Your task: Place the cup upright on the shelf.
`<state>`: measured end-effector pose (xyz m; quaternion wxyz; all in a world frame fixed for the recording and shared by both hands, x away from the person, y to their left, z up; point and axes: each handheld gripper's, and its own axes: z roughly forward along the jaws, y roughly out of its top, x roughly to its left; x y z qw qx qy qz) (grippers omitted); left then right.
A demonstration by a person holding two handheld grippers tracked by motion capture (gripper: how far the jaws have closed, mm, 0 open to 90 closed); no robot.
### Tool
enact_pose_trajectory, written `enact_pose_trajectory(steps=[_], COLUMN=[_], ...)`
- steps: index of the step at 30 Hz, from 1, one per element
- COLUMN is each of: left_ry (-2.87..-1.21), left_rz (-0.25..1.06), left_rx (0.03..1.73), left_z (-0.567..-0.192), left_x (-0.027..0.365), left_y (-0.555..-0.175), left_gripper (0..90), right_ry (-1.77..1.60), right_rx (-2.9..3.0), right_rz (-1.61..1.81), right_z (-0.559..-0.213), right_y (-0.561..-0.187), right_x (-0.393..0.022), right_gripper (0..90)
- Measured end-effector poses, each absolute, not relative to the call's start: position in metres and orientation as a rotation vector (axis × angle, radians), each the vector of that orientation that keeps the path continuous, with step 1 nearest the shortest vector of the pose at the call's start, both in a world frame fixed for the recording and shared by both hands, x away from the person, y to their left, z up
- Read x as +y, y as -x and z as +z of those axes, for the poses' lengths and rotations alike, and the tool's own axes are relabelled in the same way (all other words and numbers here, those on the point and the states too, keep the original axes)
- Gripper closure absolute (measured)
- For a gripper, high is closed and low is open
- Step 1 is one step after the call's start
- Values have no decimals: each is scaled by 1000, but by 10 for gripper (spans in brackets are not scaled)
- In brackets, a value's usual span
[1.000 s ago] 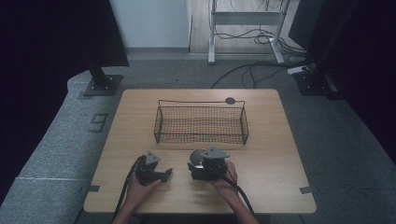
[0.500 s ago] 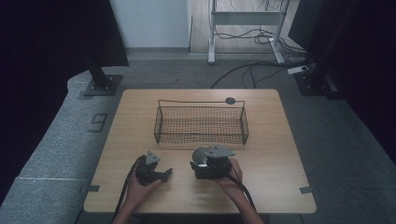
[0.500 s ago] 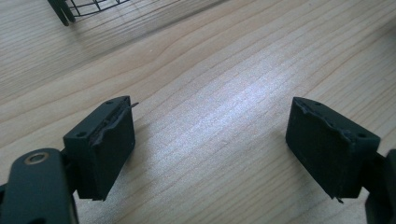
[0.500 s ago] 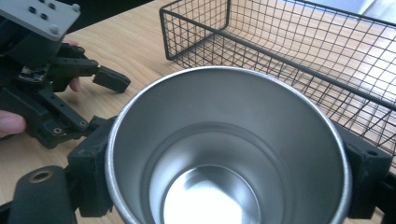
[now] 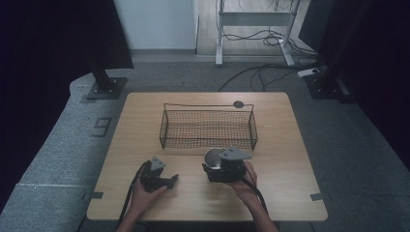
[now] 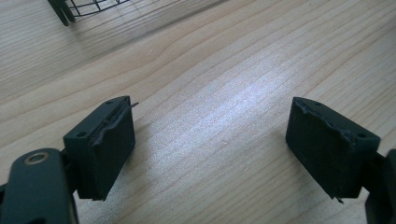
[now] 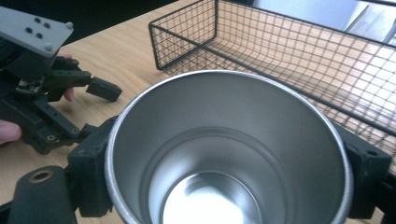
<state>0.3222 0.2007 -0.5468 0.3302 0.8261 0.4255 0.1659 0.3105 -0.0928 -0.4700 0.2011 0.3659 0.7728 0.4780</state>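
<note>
A shiny steel cup [image 7: 224,140] stands upright and empty between the jaws of my right gripper [image 7: 229,154], which is shut on its sides. In the high view that right gripper [image 5: 213,162] holds the cup [image 5: 212,155] just in front of the near wall of a black wire basket [image 5: 208,105]. The basket [image 7: 280,51] is empty. My left gripper [image 5: 170,180] rests low on the table to the left of the cup. In the left gripper view its jaws [image 6: 210,130] stand wide open over bare wood.
A small dark round disc [image 5: 238,104] lies on the wooden table [image 5: 290,145] behind the basket's far right corner. A basket corner [image 6: 84,5] shows at the top of the left gripper view. The left gripper [image 7: 98,109] lies beside the cup.
My right gripper, with the cup in it, has drifted slightly to the right along the basket's near wall. The left gripper has stayed in place.
</note>
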Motion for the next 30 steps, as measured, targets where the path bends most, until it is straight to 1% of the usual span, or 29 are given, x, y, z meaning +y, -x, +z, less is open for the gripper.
enact_pose_trajectory(steps=[14,23,30], left_ry=[-2160,-2160,-2159], left_rz=[434,434,433], left_rx=[1113,1112,1113], left_z=[-547,-547,-547], left_x=[201,201,201], left_y=[-322,-322,-322], left_gripper=[158,157,158], right_ry=[-1084,-1092,-1094], right_rx=[2104,2115,2129], right_rz=[1338,1321,1370], right_z=[-456,-451,-444], right_y=[-324,-336,-344], right_x=[-112,-113,-117], right_gripper=[137,137,138])
